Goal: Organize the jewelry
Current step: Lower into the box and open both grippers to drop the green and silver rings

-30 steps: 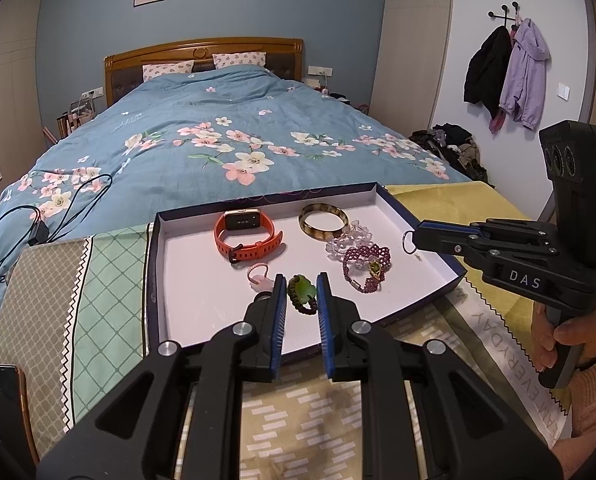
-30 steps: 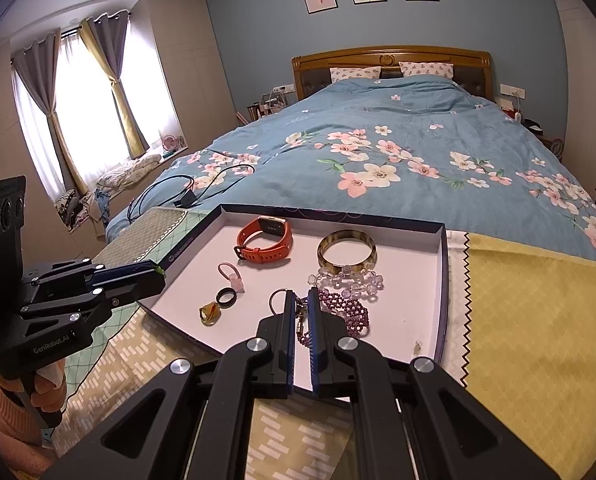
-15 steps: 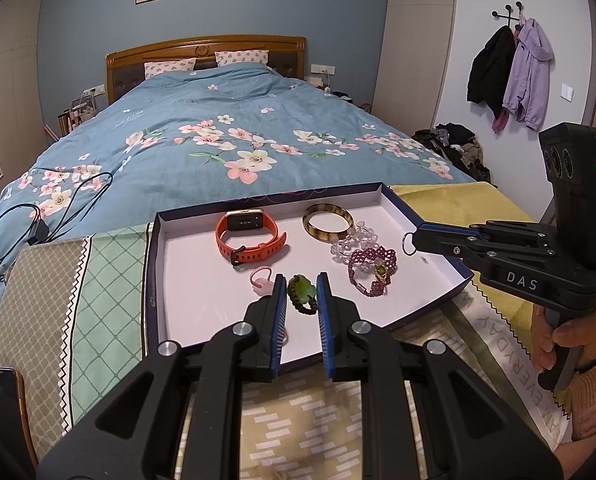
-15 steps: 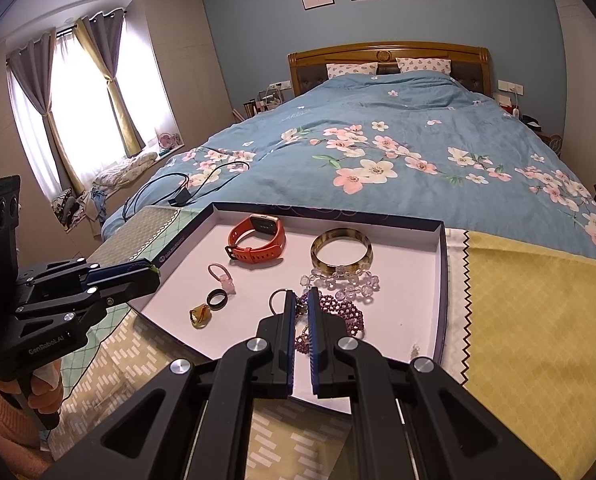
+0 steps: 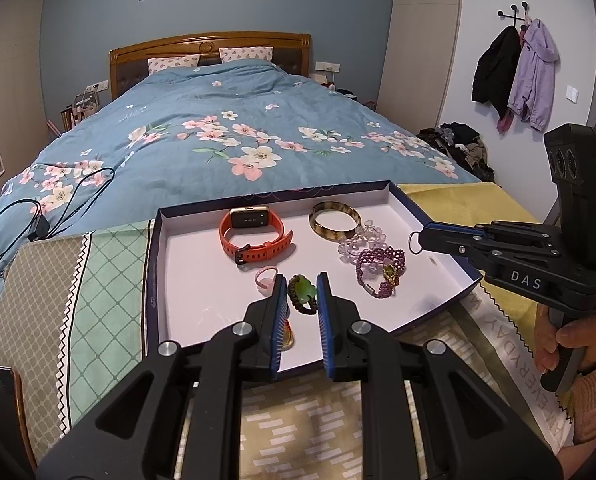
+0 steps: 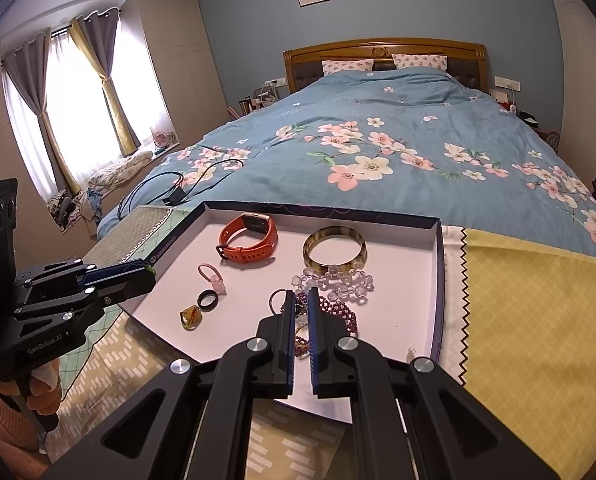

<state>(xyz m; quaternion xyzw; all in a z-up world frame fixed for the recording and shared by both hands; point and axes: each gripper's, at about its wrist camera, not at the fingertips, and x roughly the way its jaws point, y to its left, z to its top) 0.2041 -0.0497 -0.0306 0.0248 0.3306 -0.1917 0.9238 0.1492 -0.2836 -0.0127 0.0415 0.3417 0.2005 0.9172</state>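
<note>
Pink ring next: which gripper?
Left, likely: left gripper hovers beside the pink ring, but must drop its green piece first. Right gripper, gripping a metal ring, is over the tray's opposite side.

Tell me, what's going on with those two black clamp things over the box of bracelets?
A person holds a gripper in each hand above a shallow box on the bed, sorting jewelry. The left gripper grips a green pendant bracelet. The right gripper pinches a thin metal ring. An orange watch, a tortoiseshell bangle and beaded bracelets lie inside.
</note>
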